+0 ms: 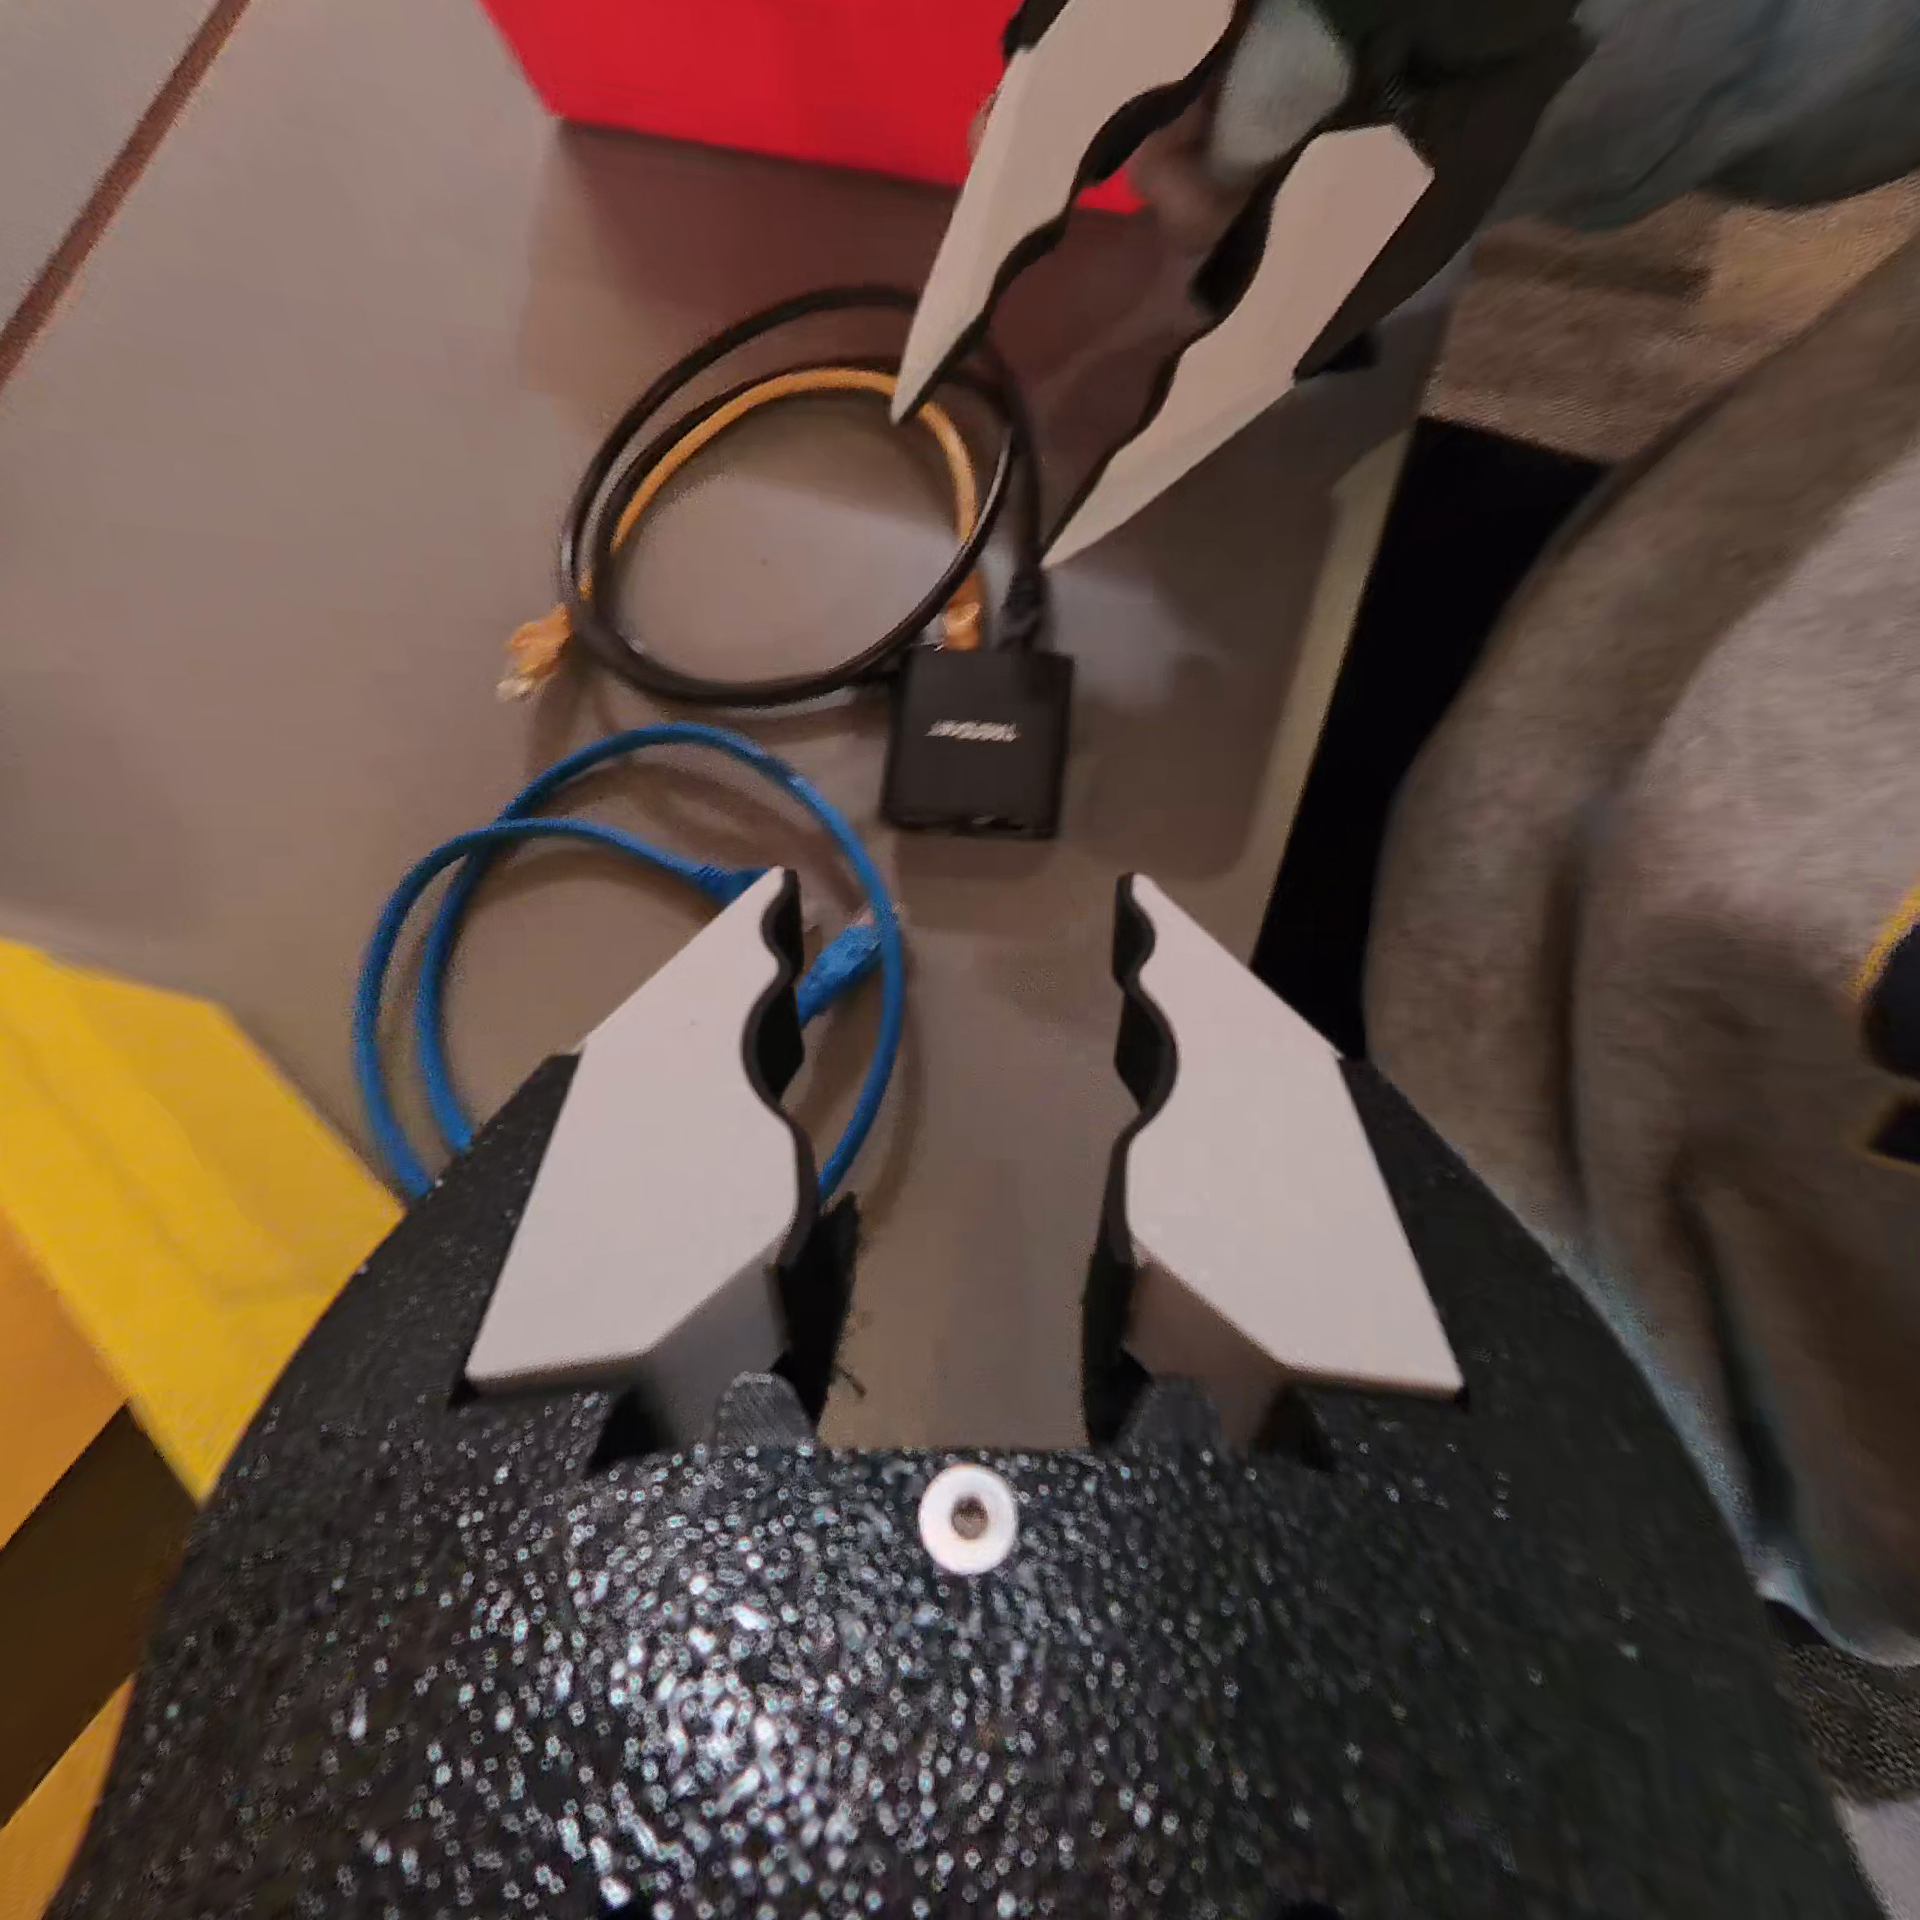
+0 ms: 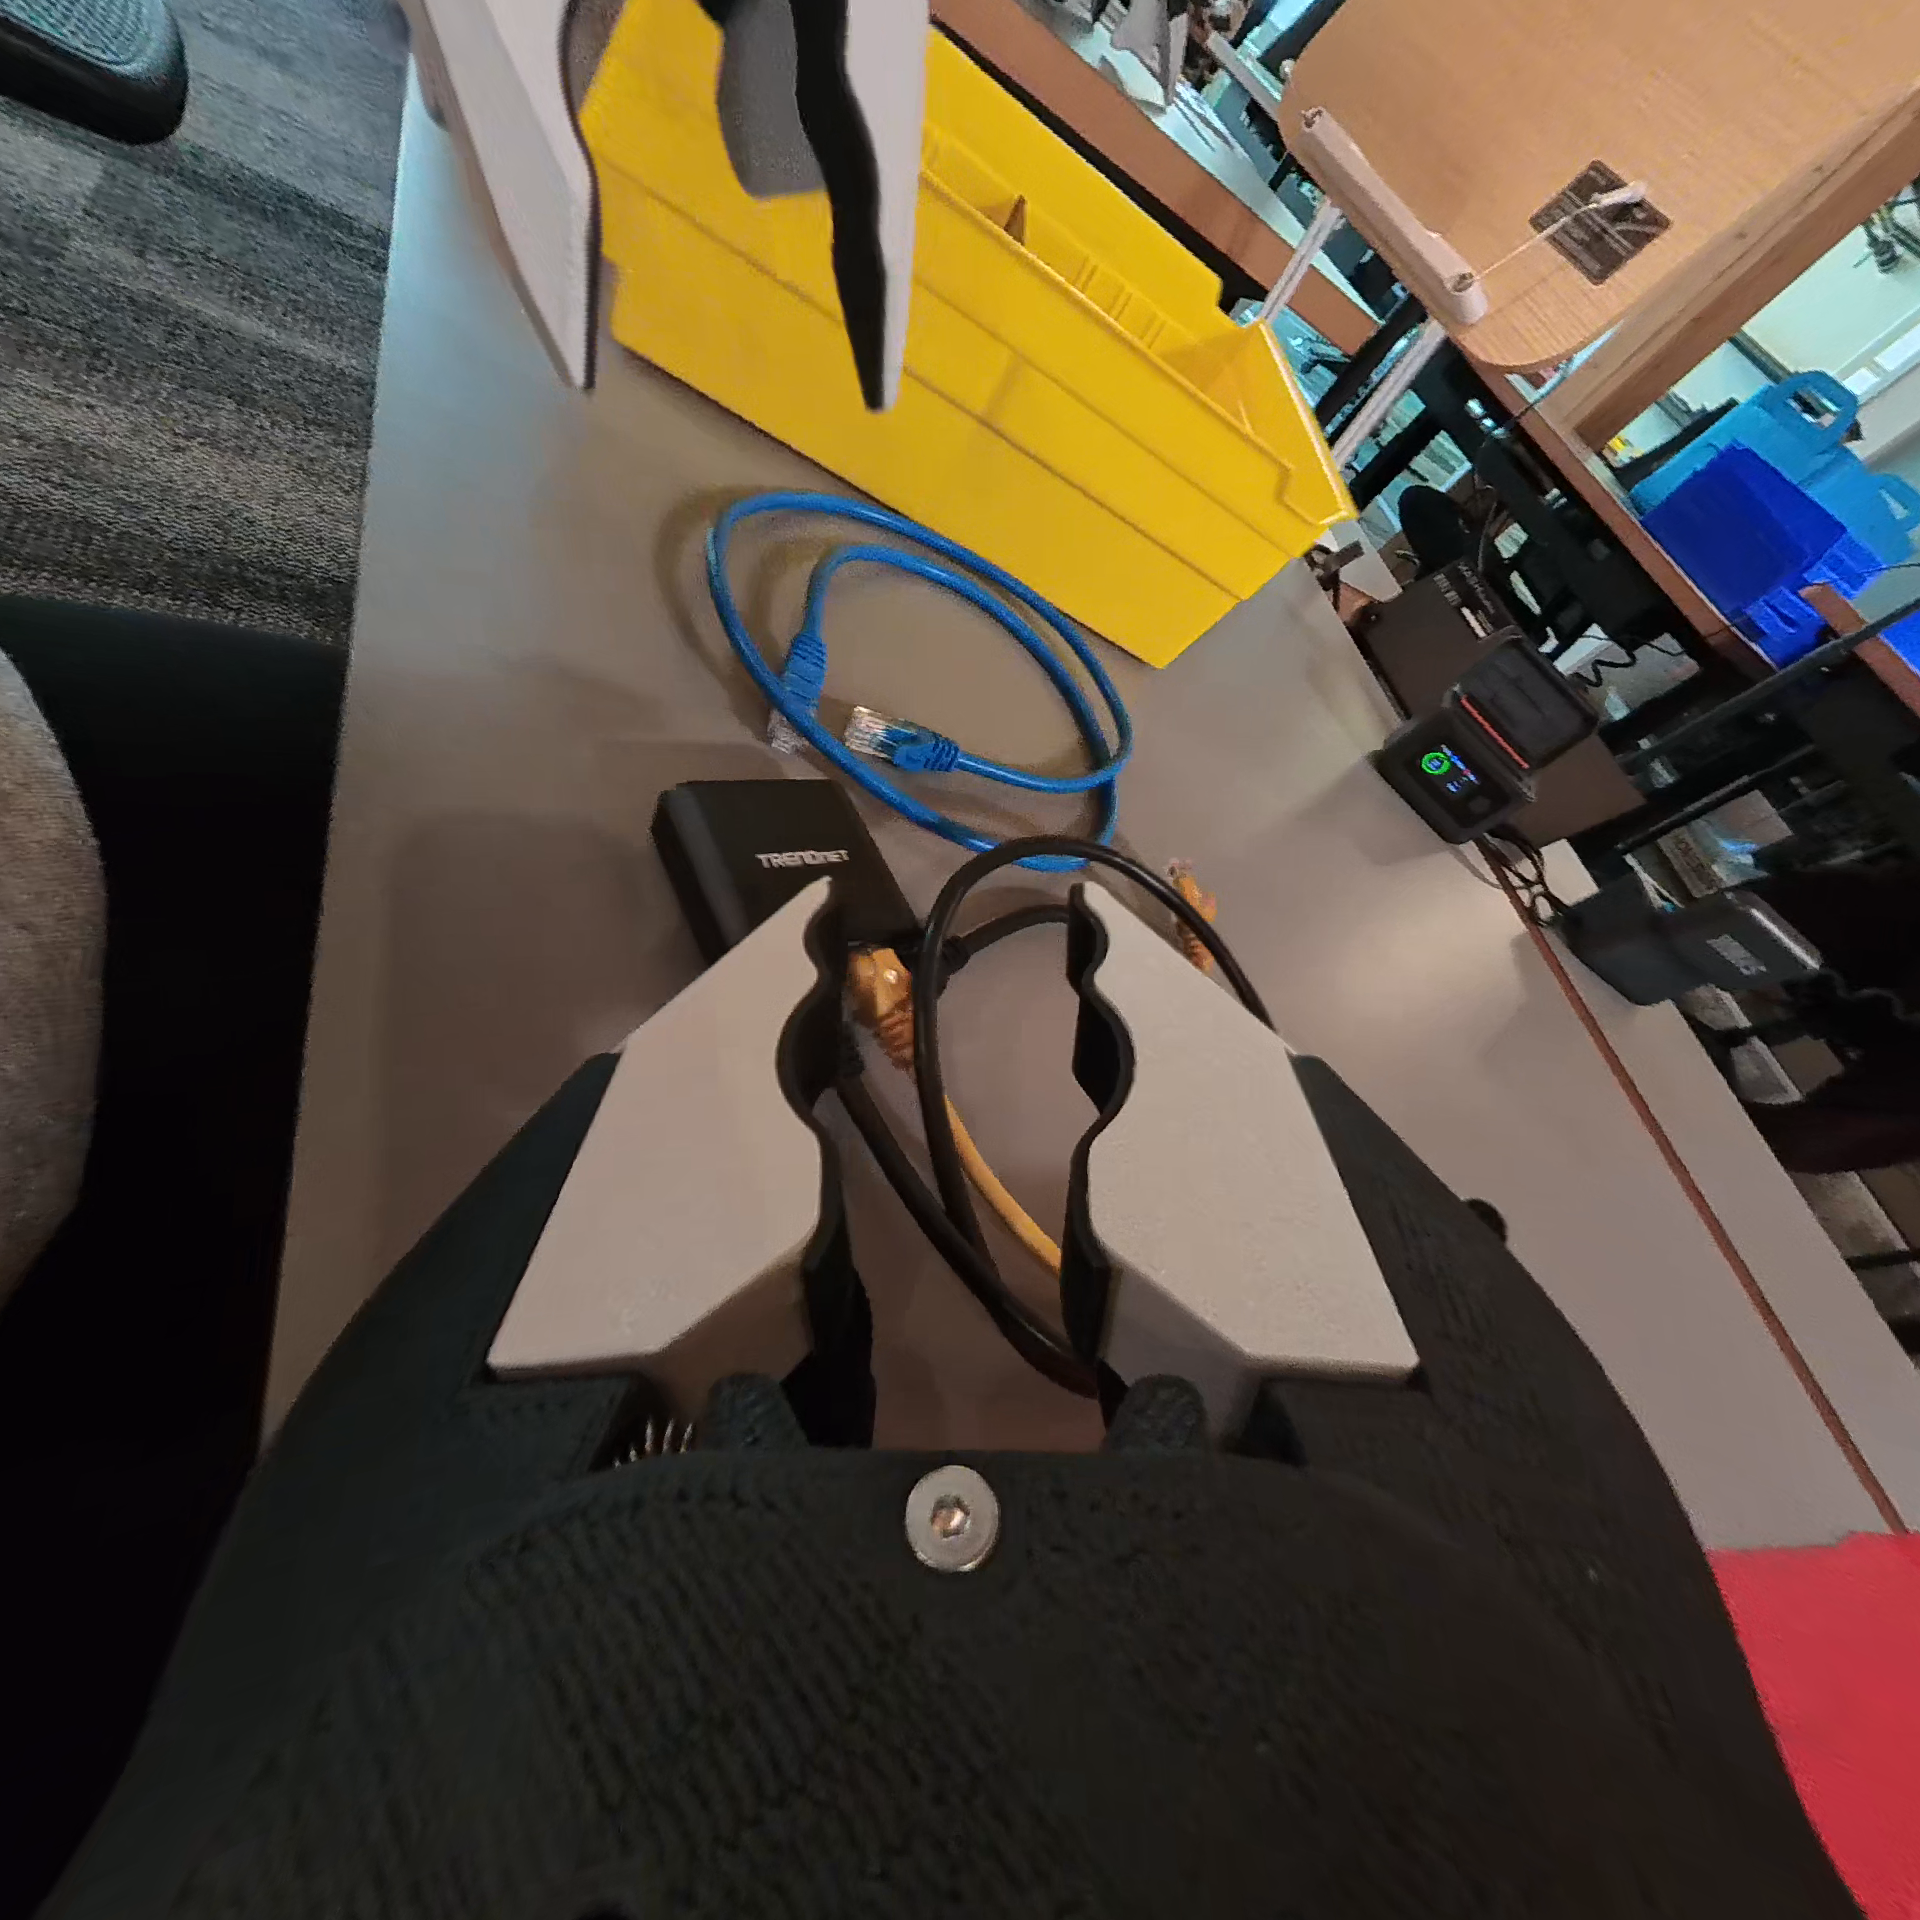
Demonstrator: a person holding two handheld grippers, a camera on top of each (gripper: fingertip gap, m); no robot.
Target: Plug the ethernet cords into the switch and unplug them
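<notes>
A small black switch (image 1: 977, 753) (image 2: 764, 852) lies on the grey table. A black cord (image 1: 727, 686) and the plug of an orange cord (image 1: 961, 618) meet its far side; the orange cord's other plug (image 1: 535, 649) lies loose. A coiled blue cord (image 1: 623, 935) (image 2: 935, 644) lies beside the switch with both plugs loose. My left gripper (image 1: 956, 894) is open and empty, just short of the switch. My right gripper (image 2: 951, 894) is open over the orange plug (image 2: 883, 997) and the black cord (image 2: 940, 935), holding nothing. Each gripper shows in the other's view (image 1: 977, 488) (image 2: 727, 395).
A yellow bin (image 2: 1039, 416) (image 1: 104, 1091) stands beyond the blue cord. A red bin (image 1: 748, 73) (image 2: 1829, 1662) stands behind the orange cord. A person in a grey sweater (image 1: 1662, 831) sits at the table's edge (image 1: 1340, 665). Desks and equipment (image 2: 1475, 758) lie beyond the table.
</notes>
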